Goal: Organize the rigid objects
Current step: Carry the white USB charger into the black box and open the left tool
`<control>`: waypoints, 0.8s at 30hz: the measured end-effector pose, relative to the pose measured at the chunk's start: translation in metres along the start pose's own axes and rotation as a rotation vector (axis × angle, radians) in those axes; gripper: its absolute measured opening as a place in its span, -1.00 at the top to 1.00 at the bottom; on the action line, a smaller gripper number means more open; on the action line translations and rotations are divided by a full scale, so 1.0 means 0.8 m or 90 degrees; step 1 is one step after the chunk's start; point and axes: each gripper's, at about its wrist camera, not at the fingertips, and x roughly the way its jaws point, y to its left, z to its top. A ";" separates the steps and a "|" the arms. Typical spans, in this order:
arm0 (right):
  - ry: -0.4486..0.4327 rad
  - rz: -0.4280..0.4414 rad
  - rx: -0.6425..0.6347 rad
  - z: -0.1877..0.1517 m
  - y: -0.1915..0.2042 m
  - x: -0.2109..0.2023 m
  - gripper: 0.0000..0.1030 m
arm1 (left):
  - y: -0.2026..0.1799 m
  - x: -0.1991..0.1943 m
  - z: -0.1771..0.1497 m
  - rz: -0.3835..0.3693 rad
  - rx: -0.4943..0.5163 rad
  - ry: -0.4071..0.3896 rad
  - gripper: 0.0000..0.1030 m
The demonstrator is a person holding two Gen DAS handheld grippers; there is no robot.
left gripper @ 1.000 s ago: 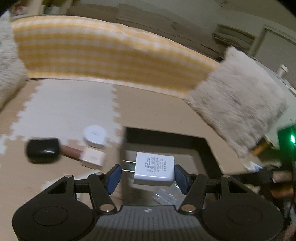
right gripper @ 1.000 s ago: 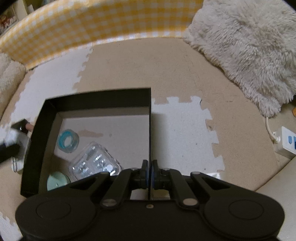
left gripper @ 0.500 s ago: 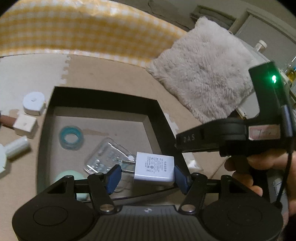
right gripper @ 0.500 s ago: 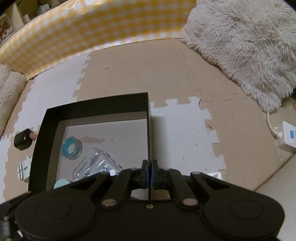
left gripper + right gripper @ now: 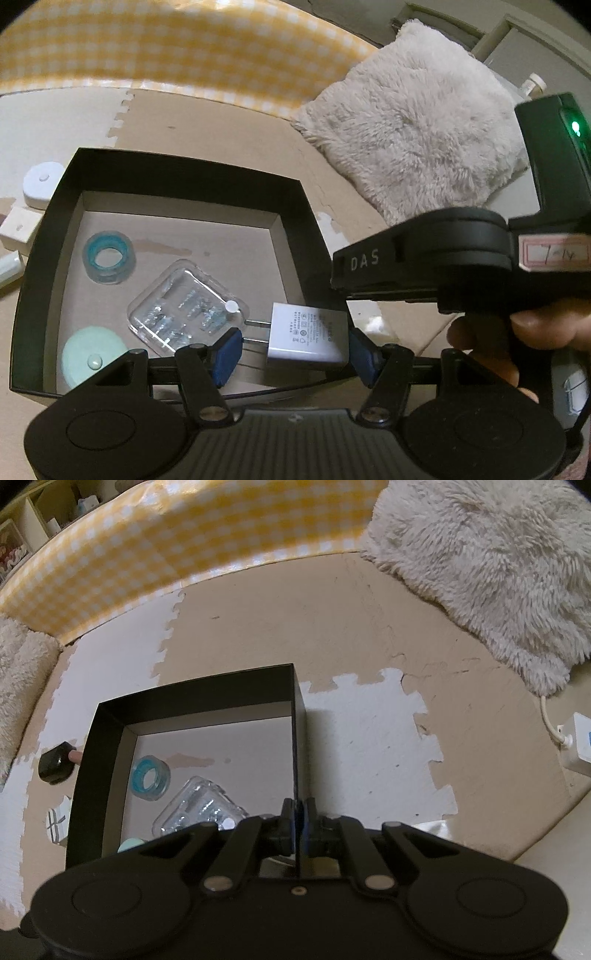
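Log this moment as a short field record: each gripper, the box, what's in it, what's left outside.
left gripper: shut on white USB charger, over the box
right gripper: shut on black box right wall
in box: teal tape roll, clear plastic case, mint round disc
outside, left of box: white round puck, black-capped bottle

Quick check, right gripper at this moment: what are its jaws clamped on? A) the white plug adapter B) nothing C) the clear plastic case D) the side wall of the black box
D: in the right wrist view the right gripper has its jaws pinched shut on the thin right-hand wall of the black open-top cardboard box; the white two-prong plug adapter sits in the left gripper.
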 end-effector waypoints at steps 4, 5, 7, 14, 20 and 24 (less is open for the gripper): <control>0.000 0.004 0.003 0.000 -0.002 0.000 0.89 | -0.002 0.003 0.000 0.007 0.005 0.003 -0.24; 0.000 0.004 0.003 0.000 -0.002 0.000 0.89 | -0.002 0.003 0.000 0.009 0.007 0.004 -0.25; 0.000 0.006 0.005 0.000 -0.004 0.000 0.89 | -0.002 0.003 0.000 0.009 0.008 0.006 -0.36; 0.000 0.008 0.006 0.000 -0.003 0.000 0.89 | -0.001 0.001 -0.003 0.026 0.014 0.006 -0.44; 0.000 0.008 0.007 0.000 -0.003 0.000 0.89 | 0.000 -0.001 -0.001 0.030 0.014 0.006 -0.47; 0.000 0.011 0.010 0.000 -0.004 0.000 0.88 | 0.004 -0.012 -0.001 0.032 0.017 0.007 -0.55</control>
